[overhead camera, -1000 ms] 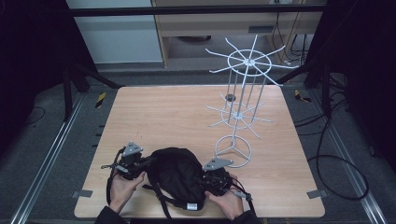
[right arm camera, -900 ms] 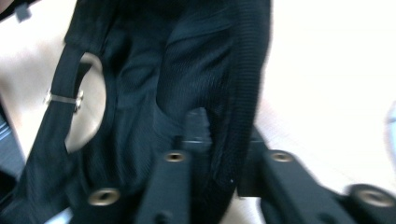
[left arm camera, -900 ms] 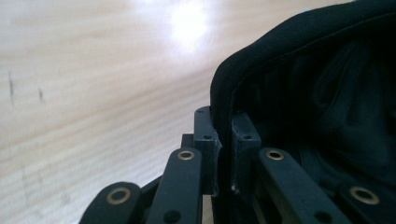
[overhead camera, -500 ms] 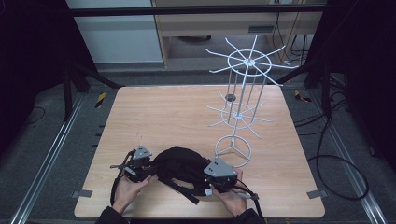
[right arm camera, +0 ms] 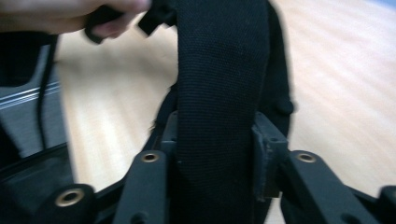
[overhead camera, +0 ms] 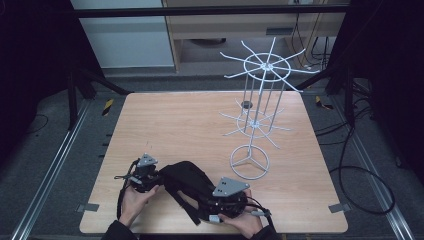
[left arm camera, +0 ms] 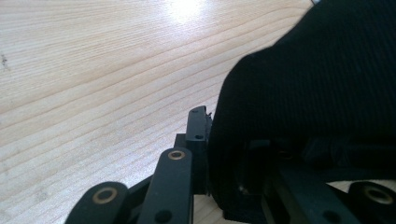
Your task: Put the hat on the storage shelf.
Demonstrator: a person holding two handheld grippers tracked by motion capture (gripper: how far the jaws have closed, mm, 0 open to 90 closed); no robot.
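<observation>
The black fabric bag with webbing straps [overhead camera: 186, 178] sits at the lower middle of the high view, on the near edge of the light wooden table [overhead camera: 190, 125], and it's lower and flatter now than a sec ago, when it was bunched up higher between the hands. The left gripper [overhead camera: 150, 181], lower left of the bag, is pinching a fold of the ribbed black cloth [left arm camera: 299, 93]; in the left gripper view the jaws are close together w/ fabric wedged btwn them. The right gripper [overhead camera: 220, 202], lower right of the bag, has a wide black webbing strap [right arm camera: 222, 84] running btwn its jaws; they've just been opening, and in the right gripper view the pads sit right at the strap's edges, so can't say if it's still squeezed or just resting there. My guess: bag's been set down and the right side is letting go or regripping. The white wire rack w/ radiating hooks [overhead camera: 260, 105] stands well apart, upper right, nothing on it afaict.
</observation>
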